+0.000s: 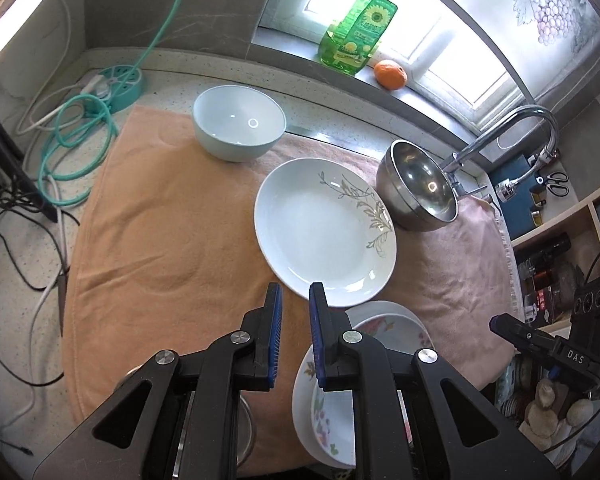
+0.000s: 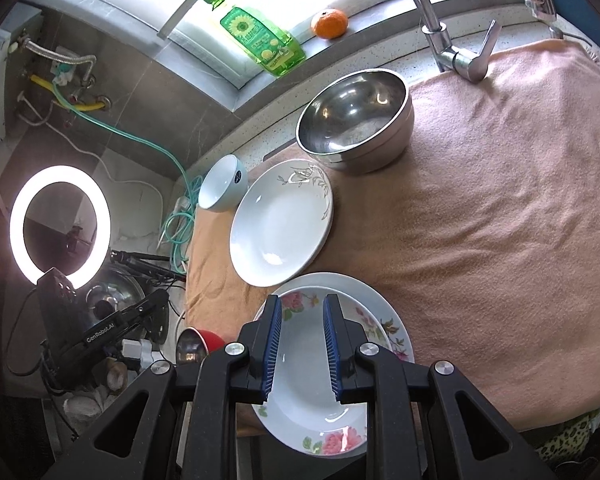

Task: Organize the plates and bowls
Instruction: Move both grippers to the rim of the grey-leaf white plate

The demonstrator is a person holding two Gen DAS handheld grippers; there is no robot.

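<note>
My left gripper (image 1: 296,292) is shut, with only a narrow slit between its blue pads and nothing in it, and hovers at the near rim of a white plate with a grey leaf pattern (image 1: 324,232). A light blue bowl (image 1: 238,122) stands farther back, and a steel bowl (image 1: 420,186) is to the plate's right. My right gripper (image 2: 302,304) is open and empty above a pink-flowered plate (image 2: 312,420), which lies on a larger flowered plate (image 2: 384,320). In the right wrist view the leaf plate (image 2: 280,224), blue bowl (image 2: 222,188) and steel bowl (image 2: 356,120) lie beyond.
An orange towel (image 1: 160,240) and a pink towel (image 2: 500,200) cover the counter. A green soap bottle (image 1: 356,28) and an orange (image 1: 390,74) sit on the sill, beside the faucet (image 2: 432,20). Teal hose and cables (image 1: 76,152) lie left. A red bowl (image 2: 208,340) sits off the towel's edge.
</note>
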